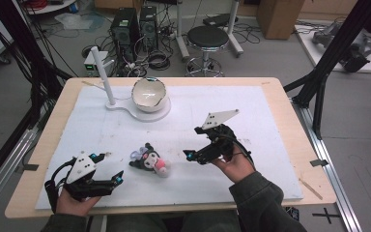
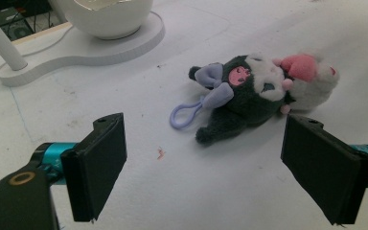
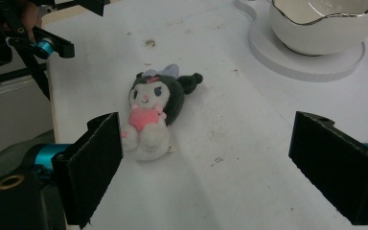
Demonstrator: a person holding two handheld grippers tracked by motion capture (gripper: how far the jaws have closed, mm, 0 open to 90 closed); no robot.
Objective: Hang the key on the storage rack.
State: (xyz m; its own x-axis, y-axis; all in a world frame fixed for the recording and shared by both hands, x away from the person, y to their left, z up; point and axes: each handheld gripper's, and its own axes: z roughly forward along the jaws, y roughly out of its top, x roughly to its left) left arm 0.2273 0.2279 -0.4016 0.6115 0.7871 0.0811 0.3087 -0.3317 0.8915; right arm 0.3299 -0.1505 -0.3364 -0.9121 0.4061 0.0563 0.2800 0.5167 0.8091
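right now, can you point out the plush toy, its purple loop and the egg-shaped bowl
plush toy (image 1: 149,160): high view, on its dark head
purple loop (image 2: 184,115): left gripper view, on the ring's band
egg-shaped bowl (image 1: 149,95): high view, on its white outer wall

A wooden table (image 1: 290,125) is covered by a white sheet (image 1: 251,130); on it are laid a plush (image 1: 149,160) and a stand (image 1: 142,112).

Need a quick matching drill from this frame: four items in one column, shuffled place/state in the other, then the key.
Things
1. plush toy
2. bowl
3. left gripper
4. stool

Places/states
A. on the floor beyond the table
B. lying on the white mat between the grippers
C. open, near the table's front edge
D. sitting on a white stand

Pairs: 1-B, 2-D, 3-C, 4-A
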